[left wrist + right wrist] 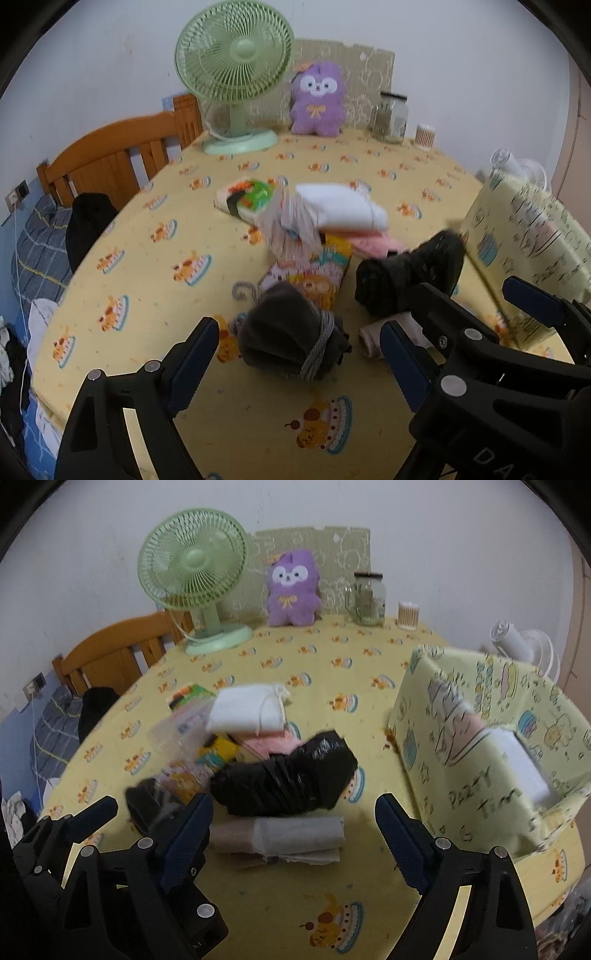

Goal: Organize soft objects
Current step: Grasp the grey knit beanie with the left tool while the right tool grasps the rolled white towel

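Note:
A pile of soft things lies mid-table on the yellow cloth [155, 266]. Nearest my left gripper [299, 323] is a dark grey bundle tied with grey cord [291, 339]; it sits between the open fingers, and the pads stand off it. My right gripper [294, 799] is open around a beige-grey rolled cloth [280, 836], without touching it. Behind that roll lies a black plastic-wrapped bundle [288, 775]. Further back are a white folded cloth tied with string [247, 710] and a pink cloth [269, 744]. A pale green patterned box [480, 738] on the right holds something white [524, 764].
Along the back wall stand a green fan [236, 74], a purple plush toy [317, 99], a glass jar [391, 116] and a tub of cotton swabs [424, 136]. A wooden bed headboard [110, 162] lies left of the table. Colourful packets [251, 195] lie under the pile.

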`<state>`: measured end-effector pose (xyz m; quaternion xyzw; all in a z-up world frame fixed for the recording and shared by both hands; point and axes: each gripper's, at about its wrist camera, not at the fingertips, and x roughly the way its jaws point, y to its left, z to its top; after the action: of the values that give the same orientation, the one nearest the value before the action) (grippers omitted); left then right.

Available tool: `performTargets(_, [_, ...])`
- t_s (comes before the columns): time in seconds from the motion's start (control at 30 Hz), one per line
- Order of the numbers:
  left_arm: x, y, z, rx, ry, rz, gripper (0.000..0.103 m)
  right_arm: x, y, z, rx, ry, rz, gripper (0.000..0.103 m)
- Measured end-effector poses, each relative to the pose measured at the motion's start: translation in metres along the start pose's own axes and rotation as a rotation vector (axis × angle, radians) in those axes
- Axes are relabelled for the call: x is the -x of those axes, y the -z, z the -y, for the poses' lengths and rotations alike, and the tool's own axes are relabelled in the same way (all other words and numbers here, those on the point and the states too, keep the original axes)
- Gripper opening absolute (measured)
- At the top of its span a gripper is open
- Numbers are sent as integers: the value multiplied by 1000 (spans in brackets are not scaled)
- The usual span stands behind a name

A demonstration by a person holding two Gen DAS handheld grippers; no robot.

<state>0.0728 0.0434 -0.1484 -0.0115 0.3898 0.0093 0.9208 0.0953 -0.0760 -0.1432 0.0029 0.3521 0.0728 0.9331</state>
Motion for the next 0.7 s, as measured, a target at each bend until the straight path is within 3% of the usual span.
performTargets(0.33, [-19,7,1,-8,-10,-47,77,-27,8,-3,15,-6,-80,91])
performTargets(0.57, [-17,8,6,-42,-15,-27,67,-37,9,4,-43,-39,-112,90])
performTargets(0.7, [-17,7,5,-43,-13,-33,65,-36,9,7,-49,-20,-130,74])
